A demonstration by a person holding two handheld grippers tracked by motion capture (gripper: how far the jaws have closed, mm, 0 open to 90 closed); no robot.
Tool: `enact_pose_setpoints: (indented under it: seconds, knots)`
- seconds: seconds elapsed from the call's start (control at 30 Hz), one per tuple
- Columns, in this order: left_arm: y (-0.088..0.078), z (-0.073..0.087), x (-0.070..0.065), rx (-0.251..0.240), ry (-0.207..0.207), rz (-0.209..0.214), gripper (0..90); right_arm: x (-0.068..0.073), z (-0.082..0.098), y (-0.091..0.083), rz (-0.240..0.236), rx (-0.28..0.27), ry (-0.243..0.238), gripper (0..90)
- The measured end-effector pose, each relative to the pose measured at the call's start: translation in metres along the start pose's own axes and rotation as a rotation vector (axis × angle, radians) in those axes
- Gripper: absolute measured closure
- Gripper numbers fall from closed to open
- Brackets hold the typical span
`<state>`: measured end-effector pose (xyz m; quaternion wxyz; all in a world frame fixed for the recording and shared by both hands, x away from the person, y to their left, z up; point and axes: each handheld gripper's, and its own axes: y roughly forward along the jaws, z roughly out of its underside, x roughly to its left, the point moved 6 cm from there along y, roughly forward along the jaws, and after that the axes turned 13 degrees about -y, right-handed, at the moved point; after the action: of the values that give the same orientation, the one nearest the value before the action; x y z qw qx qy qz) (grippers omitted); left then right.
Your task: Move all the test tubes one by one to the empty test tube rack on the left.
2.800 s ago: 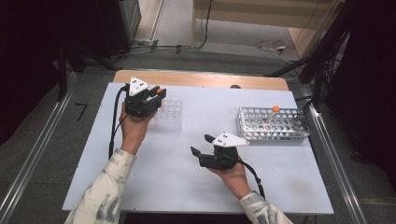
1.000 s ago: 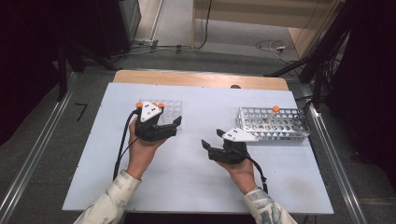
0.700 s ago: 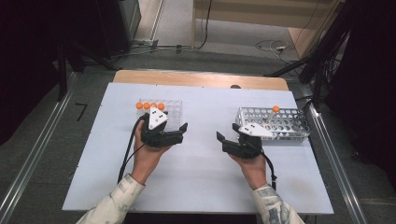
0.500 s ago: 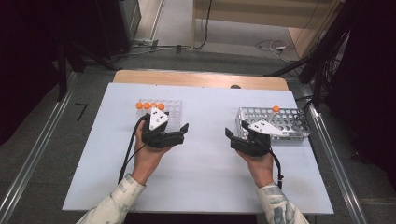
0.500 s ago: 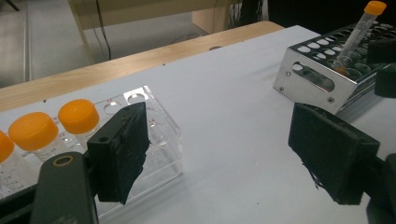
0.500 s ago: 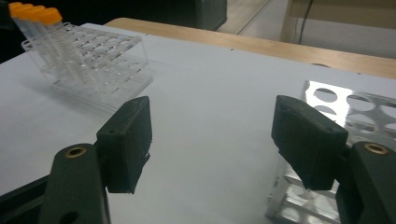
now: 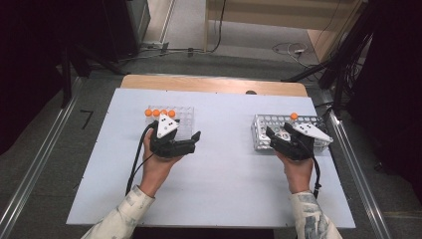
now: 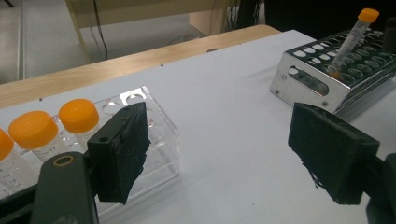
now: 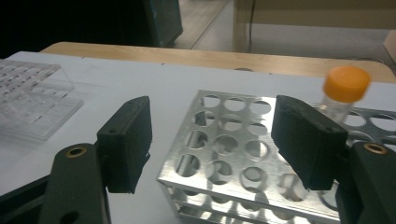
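A clear plastic rack [image 7: 181, 119] [image 8: 159, 133] holds three orange-capped tubes [image 7: 157, 113] [image 8: 78, 115] along its far left row. My left gripper [image 7: 194, 142] [image 8: 226, 154] hovers just in front of it, pointing right. Its jaws have just been opening and stand open with nothing between them. A metal rack [image 7: 263, 133] [image 9: 233, 144] [image 8: 322, 77] at the right holds one orange-capped tube [image 7: 293, 116] [image 9: 344, 88] [image 8: 357, 32]. My right gripper [image 7: 276, 136] [image 9: 217, 140] is open over the metal rack's near left part, to the left of that tube and apart from it.
The white table top [image 7: 224, 174] has free room between the two racks and along the front. A wooden strip [image 7: 214, 84] runs along the far edge. Metal rails [image 7: 348, 149] flank the table, and cables lie on the floor beyond.
My right gripper has moved right and away from me, onto the metal rack. The left gripper has hardly shifted over the last second, after coming from the clear rack's left side.
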<state>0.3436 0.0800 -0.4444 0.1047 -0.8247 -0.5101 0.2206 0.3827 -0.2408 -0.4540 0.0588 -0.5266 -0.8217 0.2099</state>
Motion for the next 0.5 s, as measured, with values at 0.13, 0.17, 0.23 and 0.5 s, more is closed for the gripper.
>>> enact_pose_setpoints:
  seconds: [0.13,0.17,0.23,0.5]
  knots:
    - [0.001,0.001,0.000,0.003,0.002,-0.003,20.9,-0.013,0.003,-0.001,0.035,0.004,0.018,28.0]
    - [0.001,0.001,0.000,0.004,0.002,-0.003,20.9,-0.016,0.003,-0.001,0.043,0.004,0.017,28.2]
    - [0.000,0.001,0.000,0.001,0.000,-0.003,20.9,-0.021,0.005,0.000,0.059,0.009,0.022,28.4]
    - [0.001,0.000,0.001,0.000,-0.004,-0.005,21.2,-0.036,0.013,0.006,0.137,0.040,0.009,30.3]
